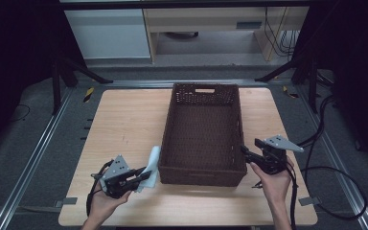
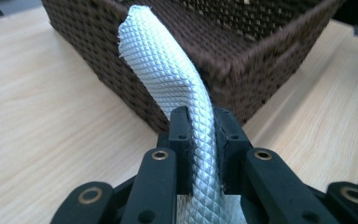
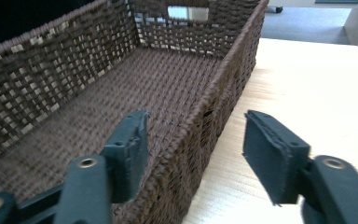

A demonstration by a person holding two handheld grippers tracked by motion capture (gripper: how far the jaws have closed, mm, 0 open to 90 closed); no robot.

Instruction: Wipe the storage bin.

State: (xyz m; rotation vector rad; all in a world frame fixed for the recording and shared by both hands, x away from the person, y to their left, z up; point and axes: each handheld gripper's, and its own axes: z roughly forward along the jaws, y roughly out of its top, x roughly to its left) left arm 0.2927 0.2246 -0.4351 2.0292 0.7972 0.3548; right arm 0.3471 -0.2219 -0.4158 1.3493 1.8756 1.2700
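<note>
Your left gripper [image 1: 146, 176] clamped on cloth [image 2: 168, 70]; basket [image 1: 203, 172] just beside, rightward. Your right gripper [image 3: 193, 149]: jaws apart, straddling basket wall.

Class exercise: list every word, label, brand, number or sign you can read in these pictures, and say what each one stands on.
None can be read: the woven basket, the white cloth, the wooden table and both grippers carry no legible text.
A small grey label on the furniture behind the table is too blurred to read.

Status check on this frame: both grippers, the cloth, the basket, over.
Left gripper shut on white cloth, beside basket near corner. Right gripper open, jaws straddling basket's right wall, not gripping. Basket empty. Nothing in the way.
</note>
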